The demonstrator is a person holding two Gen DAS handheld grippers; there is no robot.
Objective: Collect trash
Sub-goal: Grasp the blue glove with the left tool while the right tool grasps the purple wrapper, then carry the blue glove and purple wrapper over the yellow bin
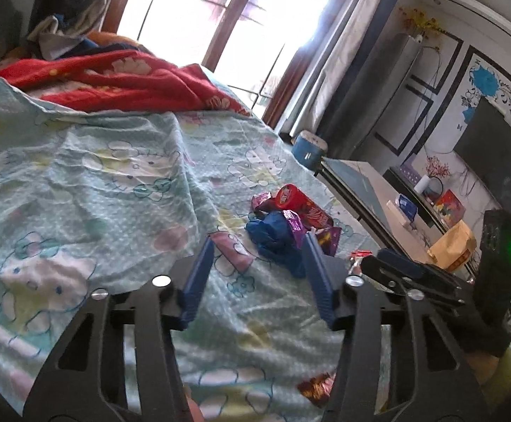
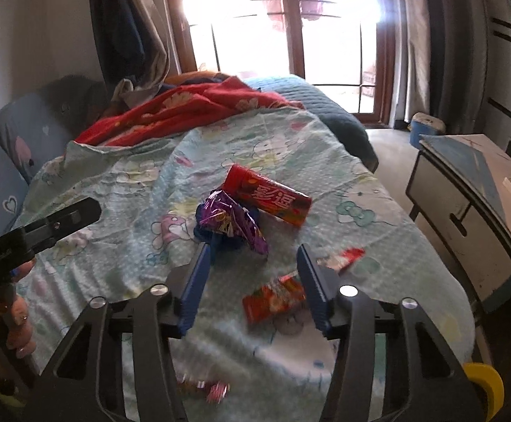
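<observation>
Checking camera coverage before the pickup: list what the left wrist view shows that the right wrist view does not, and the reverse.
Left wrist only: the dark TV on the flowered wall and a yellow bag on the low table.

Right wrist only: a small red-orange wrapper between the open fingers of the right gripper, a red-white wrapper by its right finger, and the person's hand.

Both: the red tube, purple wrapper, blue crumpled bag, bedsheet, red blanket and window.

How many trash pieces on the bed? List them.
6: red tube, purple wrapper atop blue bag together; orange packet, red-white wrapper nearer; shiny wrapper at near edge. More may hide underneath.
</observation>
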